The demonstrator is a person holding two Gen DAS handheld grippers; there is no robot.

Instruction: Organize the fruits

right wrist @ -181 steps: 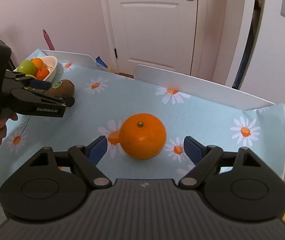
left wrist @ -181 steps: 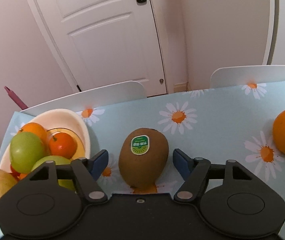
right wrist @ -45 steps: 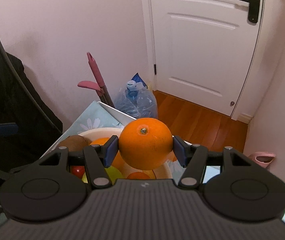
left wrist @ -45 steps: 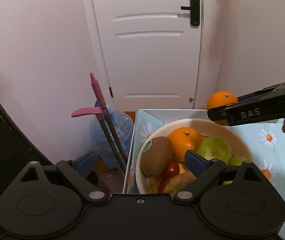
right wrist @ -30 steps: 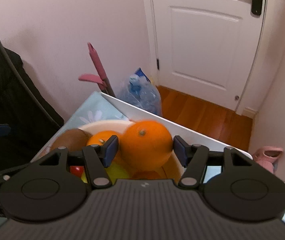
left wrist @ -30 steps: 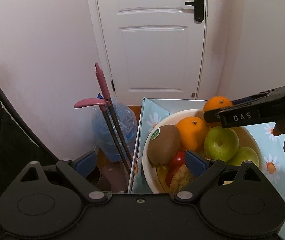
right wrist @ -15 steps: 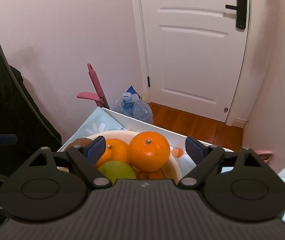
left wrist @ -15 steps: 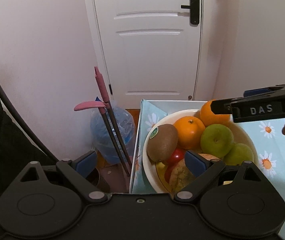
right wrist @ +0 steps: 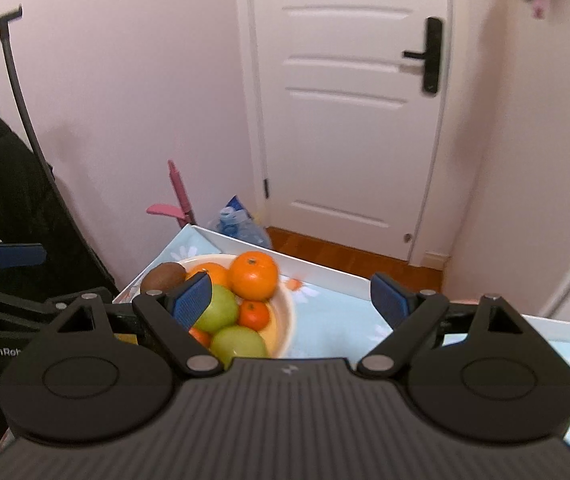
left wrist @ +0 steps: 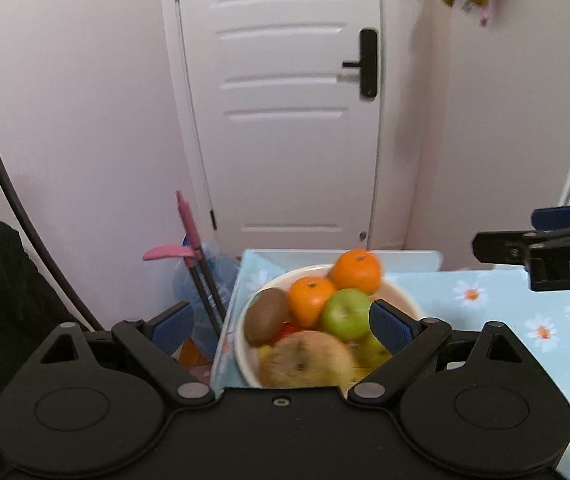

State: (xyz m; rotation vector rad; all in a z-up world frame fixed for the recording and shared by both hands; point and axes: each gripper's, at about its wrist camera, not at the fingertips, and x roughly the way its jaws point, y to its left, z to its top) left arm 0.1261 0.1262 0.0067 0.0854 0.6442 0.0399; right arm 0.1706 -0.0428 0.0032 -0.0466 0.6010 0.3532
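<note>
Large round orange [right wrist: 253, 275] resting atop the fruit heap in the cream ceramic bowl [right wrist: 283, 322], beside brown fuzzy kiwi [left wrist: 265, 316] and green apple [left wrist: 347, 313]; left gripper [left wrist: 283, 326] spread wide, empty; right gripper [right wrist: 291, 300] likewise spread, empty, above daisy-print blue tablecloth [right wrist: 333, 324].

White door [left wrist: 285, 120], pink-handled tools [left wrist: 189, 224], water bottle [right wrist: 241, 226].

The right gripper [right wrist: 291, 298] is spread wide with nothing between its blue pads [right wrist: 192, 299]. Beyond it, a cream bowl [right wrist: 283, 322] sits on the daisy-print tablecloth [right wrist: 333, 324] near the table's far corner. The bowl holds a large orange [right wrist: 253, 275] on top, a kiwi [right wrist: 163, 276], green apples [right wrist: 216, 312] and a small tangerine [right wrist: 253, 315]. The left gripper [right wrist: 17, 256] appears at the left edge; whether it is spread or closed is unclear.
</note>
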